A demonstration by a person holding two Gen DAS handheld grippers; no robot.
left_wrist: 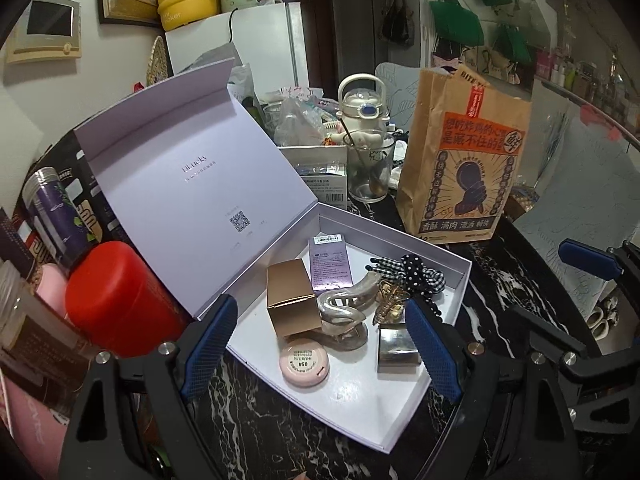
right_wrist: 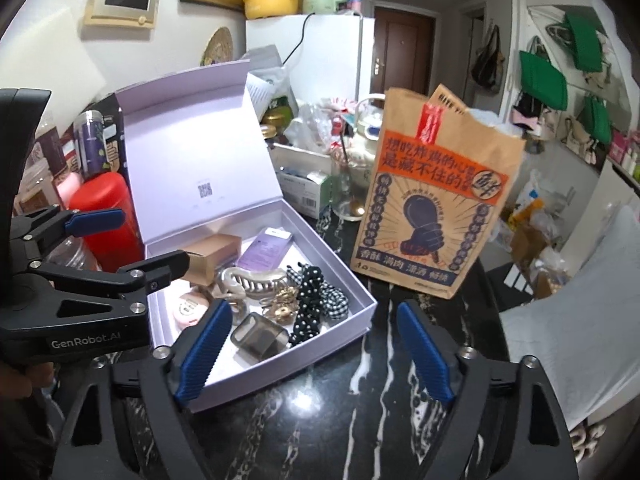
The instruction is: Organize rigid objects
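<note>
Both the left tongs (left_wrist: pixel 320 344) and the right tongs (right_wrist: pixel 316 356) were held apart — nothing gripped; the grey clip (right_wrist: pixel 259 336) was left inside the white box (right_wrist: pixel 360 292) on the marbled surface (right_wrist: pixel 360 400).

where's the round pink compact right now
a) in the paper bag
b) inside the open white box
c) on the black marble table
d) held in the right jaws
b: the round pink compact lies on the floor of the open white box, beside the gold carton.
</note>
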